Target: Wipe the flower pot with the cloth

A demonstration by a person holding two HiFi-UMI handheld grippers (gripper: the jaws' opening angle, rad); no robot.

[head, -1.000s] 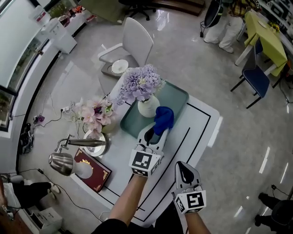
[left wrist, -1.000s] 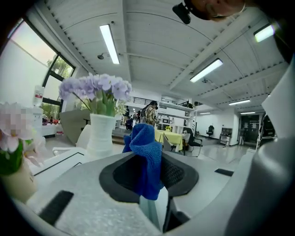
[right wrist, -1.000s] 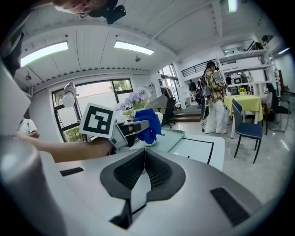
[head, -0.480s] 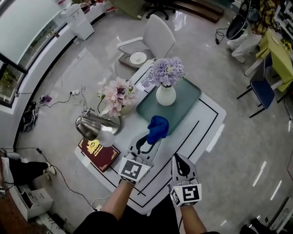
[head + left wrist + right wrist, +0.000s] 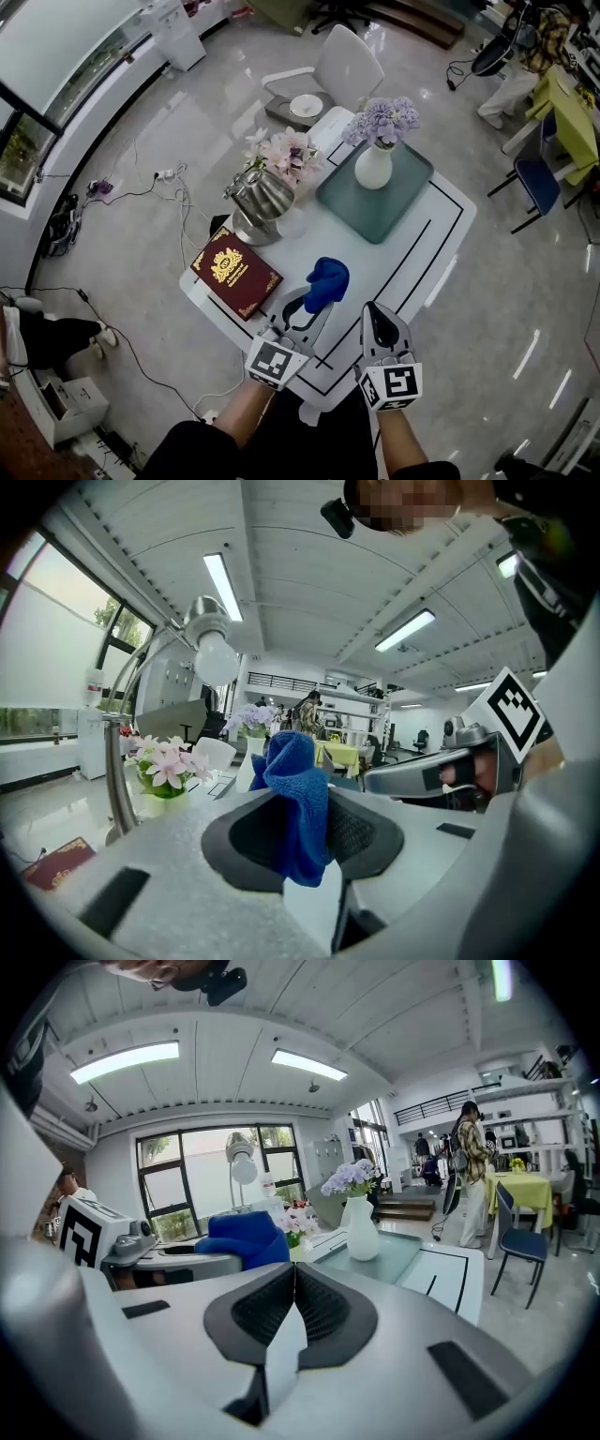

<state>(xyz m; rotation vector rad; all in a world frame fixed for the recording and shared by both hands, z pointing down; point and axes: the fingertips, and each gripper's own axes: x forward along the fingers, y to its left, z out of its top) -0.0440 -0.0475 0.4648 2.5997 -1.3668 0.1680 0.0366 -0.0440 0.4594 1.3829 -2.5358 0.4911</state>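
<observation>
Compared with a second ago, our left gripper is farther from the flower pot. Its jaws are closed on the blue cloth, which bunches out past the tips. The pot stands upright on the green tray, flowers upward, well apart from the cloth. Our right gripper is closed and empty.

Bright, even light thruout. Ceiling strip lights glow white in both gripper views; windows add daylight, slightly blown out. Glossy floor shows glare streaks in head view. Shadows soft and faint. All 3 views are fisheye: lines bend hard twd edges, and gripper views have black vignetted corners. Far bkgd soft.
</observation>
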